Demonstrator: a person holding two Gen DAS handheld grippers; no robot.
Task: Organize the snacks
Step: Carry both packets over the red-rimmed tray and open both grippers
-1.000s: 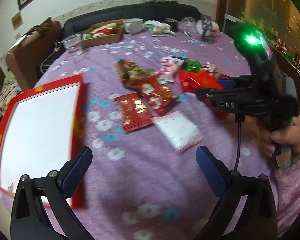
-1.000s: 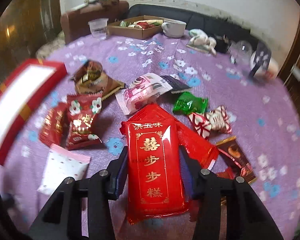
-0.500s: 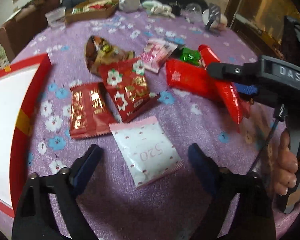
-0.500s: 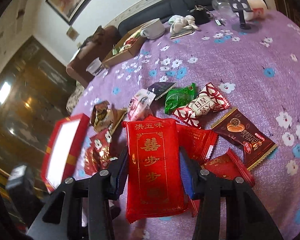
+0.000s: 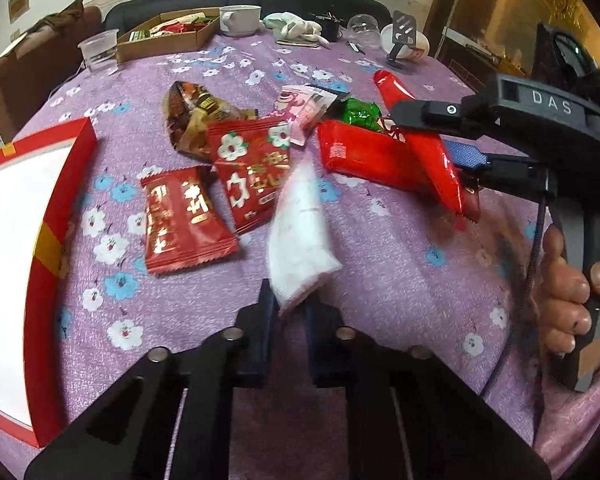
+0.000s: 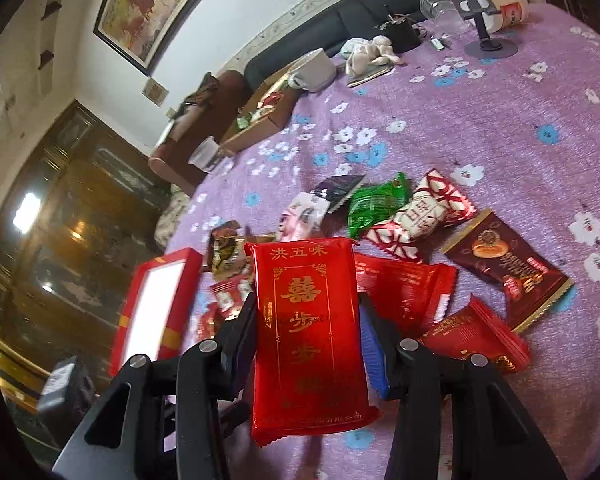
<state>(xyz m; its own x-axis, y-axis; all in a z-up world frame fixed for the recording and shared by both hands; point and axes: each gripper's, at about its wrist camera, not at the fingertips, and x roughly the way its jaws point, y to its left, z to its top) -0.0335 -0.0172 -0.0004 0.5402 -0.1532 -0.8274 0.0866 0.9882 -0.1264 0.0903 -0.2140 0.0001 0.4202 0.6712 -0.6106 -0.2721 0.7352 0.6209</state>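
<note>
Nearest in the left wrist view, the left hand-held gripper (image 5: 288, 320) is clenched on the corner of a white packet (image 5: 300, 236), which stands up from the fingers, lifted off the purple flowered table (image 5: 380, 280). Just beyond it lie a red packet with gold letters (image 5: 184, 220) and a red packet with white flowers (image 5: 252, 172), the second overlapping a brown wrapper (image 5: 192, 116). At the left edge sits a red box with a white inside (image 5: 52, 216).

In the right wrist view, the right hand-held gripper (image 6: 308, 344) is grasping a long red packet with gold writing (image 6: 308, 332), held above the table by its two sides. Behind it lie a flat red packet (image 6: 404, 288), a dark brown packet (image 6: 508, 268), a red-and-white candy (image 6: 420, 216) and a green packet (image 6: 376, 204). Far back stand a cardboard tray of snacks (image 5: 160, 40), a white cup (image 5: 240, 20) and a clear plastic cup (image 5: 98, 50).
</note>
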